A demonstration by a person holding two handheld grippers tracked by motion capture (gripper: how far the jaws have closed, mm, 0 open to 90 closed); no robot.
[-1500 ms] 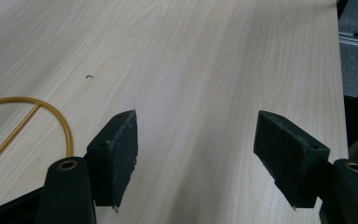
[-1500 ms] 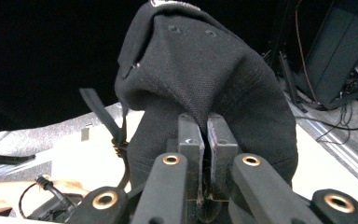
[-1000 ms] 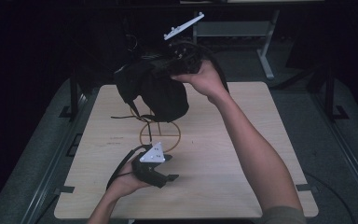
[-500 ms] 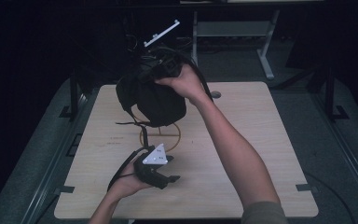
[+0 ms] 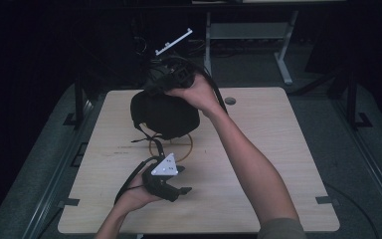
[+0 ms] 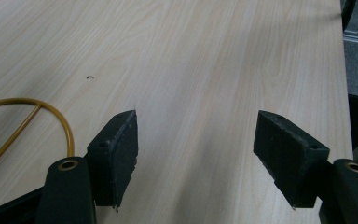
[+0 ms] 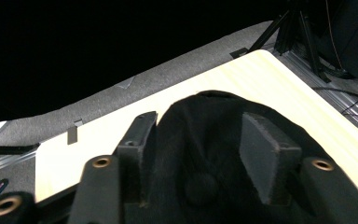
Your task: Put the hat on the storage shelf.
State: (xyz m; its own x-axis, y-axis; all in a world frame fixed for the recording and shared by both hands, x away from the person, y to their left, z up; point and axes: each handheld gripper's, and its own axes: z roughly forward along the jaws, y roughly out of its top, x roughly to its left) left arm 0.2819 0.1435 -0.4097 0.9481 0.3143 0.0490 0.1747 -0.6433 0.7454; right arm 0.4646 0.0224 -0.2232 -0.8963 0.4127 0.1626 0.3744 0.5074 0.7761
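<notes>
Black cap: high view, draped on the gold wire stand mid-desk, right gripper above it.
Left gripper: own view, jaws wide, empty over bare desk.
Right gripper view: jaws just opening, cap's fabric between them, pads loose.
</notes>
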